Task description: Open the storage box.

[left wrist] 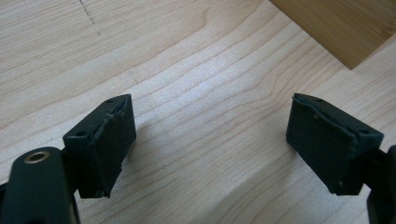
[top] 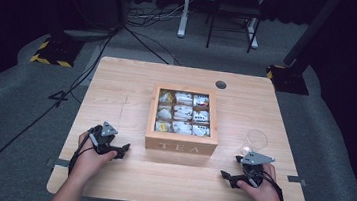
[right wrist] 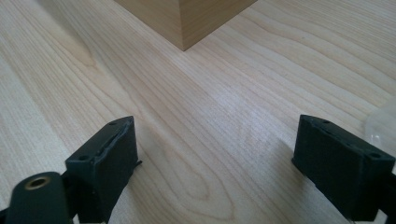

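"TEA" is showing on the wooden box. The left gripper and right gripper are resting on the surface flanking it, jaws spread, pinching nothing.

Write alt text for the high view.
A person rests an open left gripper and an open right gripper on a wooden table, either side of a wooden tea box with nine packet-filled compartments. A clear glass stands by the right gripper.
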A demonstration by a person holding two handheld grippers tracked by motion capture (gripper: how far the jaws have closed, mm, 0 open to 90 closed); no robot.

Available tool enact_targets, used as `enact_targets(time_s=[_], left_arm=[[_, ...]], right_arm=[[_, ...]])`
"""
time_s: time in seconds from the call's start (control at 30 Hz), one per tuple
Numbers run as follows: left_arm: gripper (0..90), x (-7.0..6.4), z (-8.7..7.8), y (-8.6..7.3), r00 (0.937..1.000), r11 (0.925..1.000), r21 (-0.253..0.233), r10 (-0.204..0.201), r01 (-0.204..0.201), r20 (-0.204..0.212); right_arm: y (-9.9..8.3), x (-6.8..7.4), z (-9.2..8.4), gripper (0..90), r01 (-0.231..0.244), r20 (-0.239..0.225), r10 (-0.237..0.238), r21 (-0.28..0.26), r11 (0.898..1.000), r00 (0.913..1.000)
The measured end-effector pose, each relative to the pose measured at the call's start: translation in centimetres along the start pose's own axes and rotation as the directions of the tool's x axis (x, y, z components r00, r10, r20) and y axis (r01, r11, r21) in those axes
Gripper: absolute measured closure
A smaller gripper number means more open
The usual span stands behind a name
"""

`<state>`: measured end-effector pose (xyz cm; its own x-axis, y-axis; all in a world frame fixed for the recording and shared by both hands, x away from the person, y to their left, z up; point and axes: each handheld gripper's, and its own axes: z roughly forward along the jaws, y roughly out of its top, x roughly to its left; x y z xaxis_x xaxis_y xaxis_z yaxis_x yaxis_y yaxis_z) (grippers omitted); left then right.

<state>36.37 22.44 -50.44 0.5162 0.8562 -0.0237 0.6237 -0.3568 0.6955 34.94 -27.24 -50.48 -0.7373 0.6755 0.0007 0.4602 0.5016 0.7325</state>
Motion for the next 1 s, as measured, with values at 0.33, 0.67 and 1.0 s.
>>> enact_targets(time_s=[0.33,0.67,1.0], left_arm=[[16.5,0.0,0.0,0.0,1.0000,1.0000,-0.001,-0.006,0.006,0.003],[22.6,1.1,-1.7,0.9,0.9989,0.9991,-0.039,-0.015,0.014,-0.043],[25.1,0.3,-4.2,2.8,0.9992,0.9884,-0.151,-0.020,0.015,-0.033]], right_arm=[[0.0,0.0,0.0,13.8,0.000,0.000,0.000,0.000,1.000,1.0000],[0.0,0.0,0.0,13.9,-0.001,0.000,0.001,0.000,1.000,1.0000],[0.0,0.0,0.0,13.9,-0.001,0.002,0.001,0.000,1.000,1.0000]])
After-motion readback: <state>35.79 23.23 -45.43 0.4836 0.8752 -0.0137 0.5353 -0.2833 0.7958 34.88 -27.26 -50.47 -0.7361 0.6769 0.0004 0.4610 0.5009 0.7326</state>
